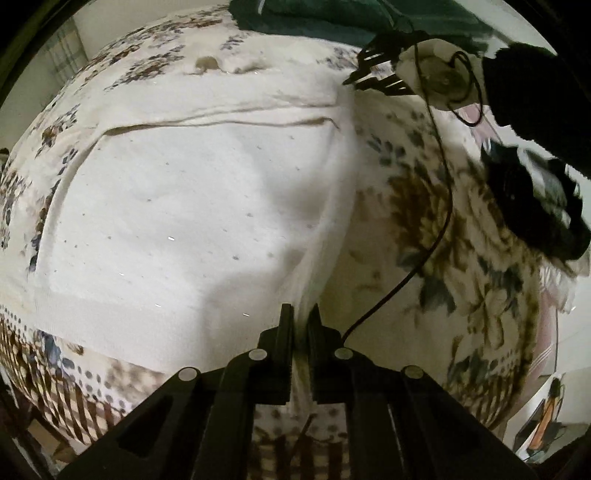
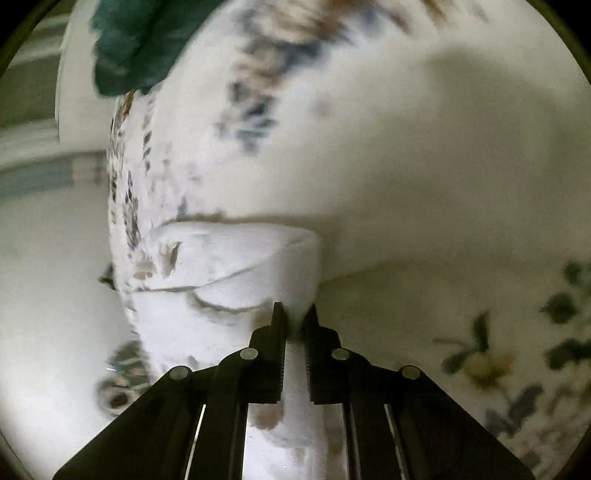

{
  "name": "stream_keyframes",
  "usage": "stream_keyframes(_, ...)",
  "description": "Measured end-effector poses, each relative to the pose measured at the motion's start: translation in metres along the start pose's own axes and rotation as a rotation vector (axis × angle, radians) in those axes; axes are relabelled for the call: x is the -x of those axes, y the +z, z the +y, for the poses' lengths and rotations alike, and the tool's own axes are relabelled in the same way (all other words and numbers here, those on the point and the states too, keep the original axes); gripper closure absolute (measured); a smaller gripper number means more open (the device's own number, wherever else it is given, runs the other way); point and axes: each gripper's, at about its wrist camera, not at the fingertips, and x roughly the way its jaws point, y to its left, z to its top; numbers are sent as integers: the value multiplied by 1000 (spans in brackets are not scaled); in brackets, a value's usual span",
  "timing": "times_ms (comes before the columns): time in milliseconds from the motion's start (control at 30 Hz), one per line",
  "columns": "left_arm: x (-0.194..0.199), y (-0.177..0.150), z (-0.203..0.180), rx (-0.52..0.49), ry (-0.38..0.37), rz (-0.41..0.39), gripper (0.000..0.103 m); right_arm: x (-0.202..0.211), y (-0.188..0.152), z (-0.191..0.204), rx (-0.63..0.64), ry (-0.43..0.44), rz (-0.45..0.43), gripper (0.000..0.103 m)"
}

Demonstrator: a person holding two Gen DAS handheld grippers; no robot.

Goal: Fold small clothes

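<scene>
Step in hand, as judged: both claws have taken the same long edge of a white garment (image 1: pixel 192 206) and are starting a lengthwise fold; no fold is laid down yet. The garment lies mostly flat on a floral-print cover (image 1: pixel 461 258), apparently a bed, with its right edge pulled up into a ridge

Left claw (image 1: pixel 300 314): jaws nearly shut, pinching the near end of that raised edge; cloth fills the narrow gap between the fingers and runs up from them as a taut pleat

Right claw (image 2: pixel 294 314): jaws almost closed on white cloth, a folded corner bunched just ahead of the fingertips. The left wrist view shows it at the far end of the same edge, with a dark sleeve (image 1: pixel 524 85) behind it. The right view is blurred, so finer detail of the grip cannot be told

A dark green cloth (image 1: pixel 332 14) lies beyond the garment, apart from it

Next move, as judged: carry both ends across together, level, keeping the edge taut, then lower it onto the opposite side before letting go
</scene>
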Motion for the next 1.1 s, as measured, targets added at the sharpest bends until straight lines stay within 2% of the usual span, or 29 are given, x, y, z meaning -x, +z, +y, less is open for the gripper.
stream_keyframes(133,22,4,46,56,-46,-38,99,24,-3,74,90,-107,-43,95)
stream_keyframes(233,41,4,94,121,-79,-56,99,33,-9,151,170,-176,-60,95)
stream_keyframes(333,60,7,146,186,-93,-89,99,20,-23,235,245,-238,-61,95)
stream_keyframes(500,76,4,238,331,-109,-106,99,-46,-53,369,380,-353,-38,95)
stream_keyframes(667,67,-14,318,443,-81,-86,100,-153,-77,466,485,-465,-13,95)
stream_keyframes(800,42,-35,365,527,-88,-37,102,-237,-91,502,537,-572,-1,95)
stream_keyframes(867,23,-47,382,555,-99,-2,102,-268,-94,505,546,-624,14,95)
stream_keyframes(967,5,-59,403,613,-184,39,102,-302,-94,497,528,-672,54,92)
stream_keyframes(1000,3,-62,410,639,-199,40,100,-308,-94,493,516,-671,80,88)
stream_keyframes(1067,2,-64,418,662,-216,48,98,-301,-97,481,463,-610,89,80)
stream_keyframes(1100,2,-64,419,660,-226,48,86,-291,-104,472,435,-547,98,69)
